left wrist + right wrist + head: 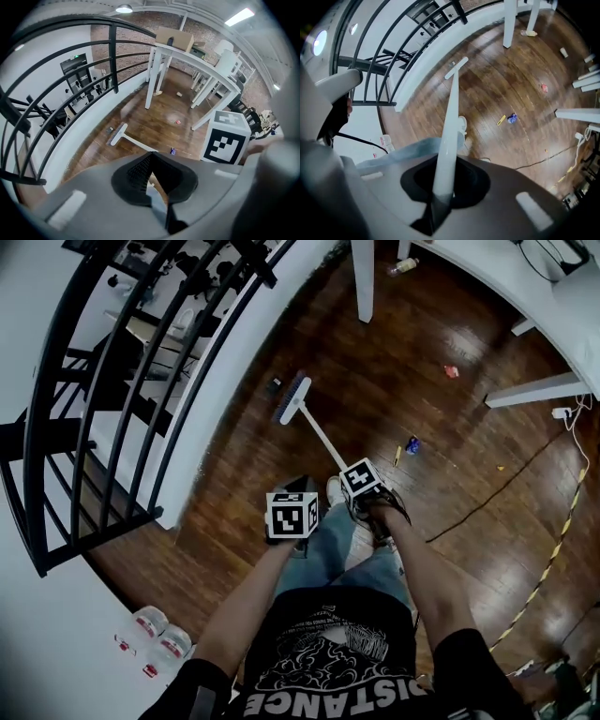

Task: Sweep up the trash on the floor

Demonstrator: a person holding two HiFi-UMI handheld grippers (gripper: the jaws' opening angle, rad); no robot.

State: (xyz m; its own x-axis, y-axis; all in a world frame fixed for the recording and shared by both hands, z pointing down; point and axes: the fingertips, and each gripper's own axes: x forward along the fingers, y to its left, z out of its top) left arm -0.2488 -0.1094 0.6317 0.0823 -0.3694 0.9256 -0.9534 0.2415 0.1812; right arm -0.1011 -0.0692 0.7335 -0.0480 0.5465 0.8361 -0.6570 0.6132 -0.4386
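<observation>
On the dark wood floor [422,343], near a curved white curb [220,381], rests the broom [290,397], its white handle clamped in the right claw [440,199], the left claw [165,204] closed on a black ribbed object [136,173]; blue scrap [412,444] and red scrap [451,371] lie toward white bench legs [363,277].

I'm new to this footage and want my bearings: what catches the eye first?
The white broom, its handle clamped in the right gripper, reaches across the wood floor toward the curved white wall; the left gripper holds a dark dustpan. Right of the broom lie a blue scrap, a yellow scrap and, farther off, a red scrap. A black railing fills the left.
</observation>
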